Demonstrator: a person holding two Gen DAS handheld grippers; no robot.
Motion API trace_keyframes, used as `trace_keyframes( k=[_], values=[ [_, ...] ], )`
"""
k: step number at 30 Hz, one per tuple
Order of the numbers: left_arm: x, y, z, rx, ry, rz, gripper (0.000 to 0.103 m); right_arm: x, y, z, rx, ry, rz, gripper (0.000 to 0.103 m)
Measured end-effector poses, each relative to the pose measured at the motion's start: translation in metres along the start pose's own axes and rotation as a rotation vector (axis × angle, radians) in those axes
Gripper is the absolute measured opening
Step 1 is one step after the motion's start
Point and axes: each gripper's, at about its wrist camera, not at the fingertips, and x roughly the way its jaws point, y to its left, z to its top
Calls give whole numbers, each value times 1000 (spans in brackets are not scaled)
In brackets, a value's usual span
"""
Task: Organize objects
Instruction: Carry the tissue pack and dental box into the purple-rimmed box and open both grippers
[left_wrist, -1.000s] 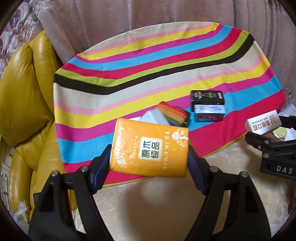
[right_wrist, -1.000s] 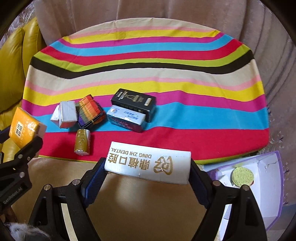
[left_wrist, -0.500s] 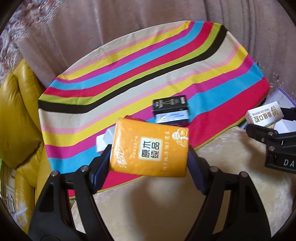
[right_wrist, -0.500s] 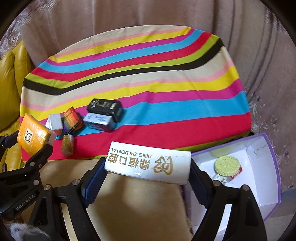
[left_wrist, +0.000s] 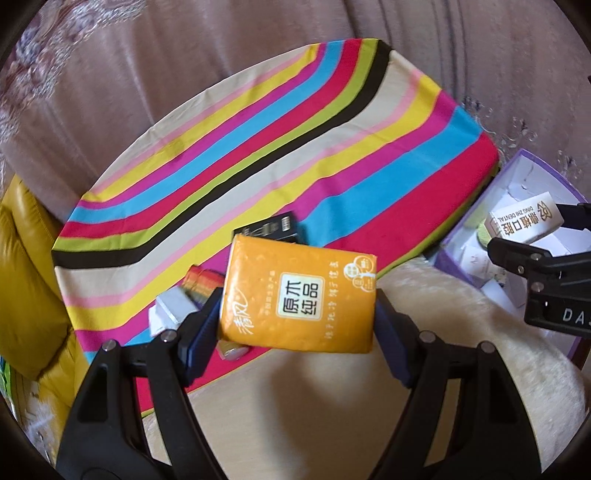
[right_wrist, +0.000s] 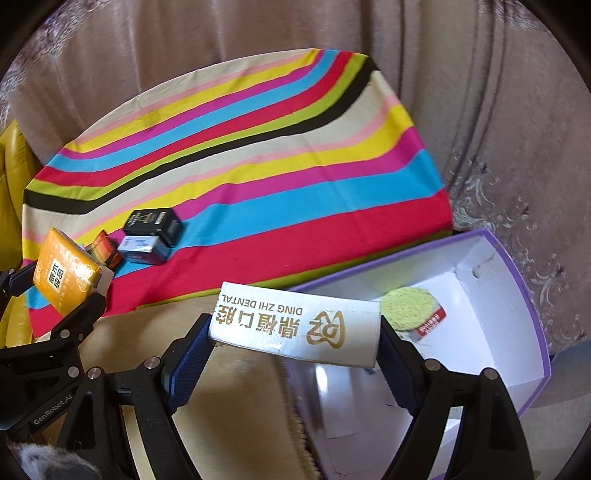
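Both grippers have swung to the right since a second ago, away from the striped tabletop (right_wrist: 303, 206) and toward the purple box (right_wrist: 517, 280), which now shows much more. The left gripper (left_wrist: 299, 317) squeezes an orange tissue pack (left_wrist: 299, 295) between its pads and holds it in the air over the near edge of the tabletop. The right gripper (right_wrist: 295, 332) squeezes a white dental box (right_wrist: 295, 325) by its two ends and holds it over the near left edge of the purple box. A green round sponge (right_wrist: 406, 306) already lies inside.

On the tabletop a black box (right_wrist: 153, 221), a blue-and-white box (right_wrist: 144, 249), a rainbow block (right_wrist: 105, 247) and a small white box (left_wrist: 171, 314) wait in a bunch.

What could go wrong: the tissue pack is soft, so it could slip out if the gripper tilts more. The white dental box is long and may catch the purple wall if it drops too soon. The two grippers are near each other and could bump
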Motion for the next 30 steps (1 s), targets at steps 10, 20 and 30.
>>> trace_keyframes(
  k=[10, 20, 30],
  values=[
    [-1, -45, 17, 94, -16, -54, 79, -3, -45, -10, 79, 1, -43, 84],
    [-4, -88, 29, 164, -24, -176, 79, -9, -86, -22, 153, 2, -105, 84],
    [-13, -122, 37, 167, -19, -352, 92, -11, -115, -34, 223, 24, -184, 86]
  ],
)
